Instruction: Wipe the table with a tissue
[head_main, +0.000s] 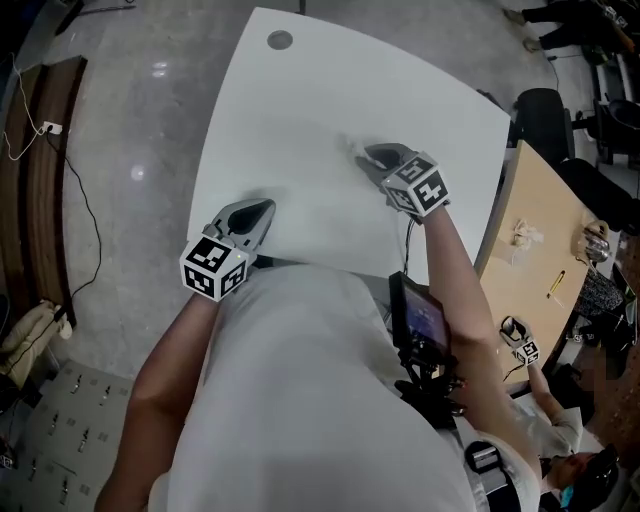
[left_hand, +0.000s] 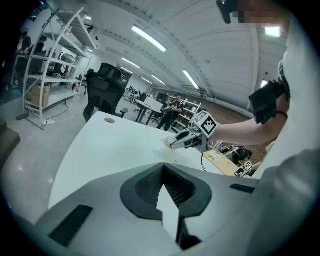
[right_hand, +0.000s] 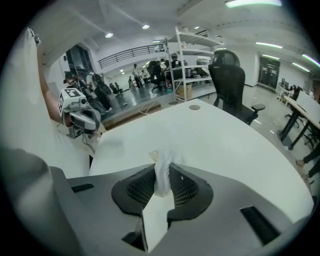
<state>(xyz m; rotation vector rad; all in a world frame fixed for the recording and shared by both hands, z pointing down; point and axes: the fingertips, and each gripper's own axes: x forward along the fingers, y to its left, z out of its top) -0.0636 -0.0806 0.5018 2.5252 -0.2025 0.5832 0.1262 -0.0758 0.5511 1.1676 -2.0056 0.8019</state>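
A crumpled white tissue (right_hand: 162, 159) sticks up from between the pads of my right gripper (right_hand: 162, 169), which is shut on it. In the head view the right gripper (head_main: 372, 153) points down at the middle of the white table (head_main: 300, 110), with the tissue (head_main: 357, 146) at its tip near the tabletop. My left gripper (head_main: 262, 210) hangs over the table's near edge, its jaws together with nothing in them. The left gripper view shows its pads meeting at the tip (left_hand: 163, 167); farther off are the right gripper (left_hand: 186, 141) and the tissue (left_hand: 166, 142).
A round cable hole (head_main: 280, 40) lies near the table's far edge. A black office chair (head_main: 545, 120) and a wooden desk (head_main: 540, 230) with small items stand to the right. Another person's hand with a gripper (head_main: 520, 342) is at lower right. White shelves (left_hand: 55, 65) stand at the left.
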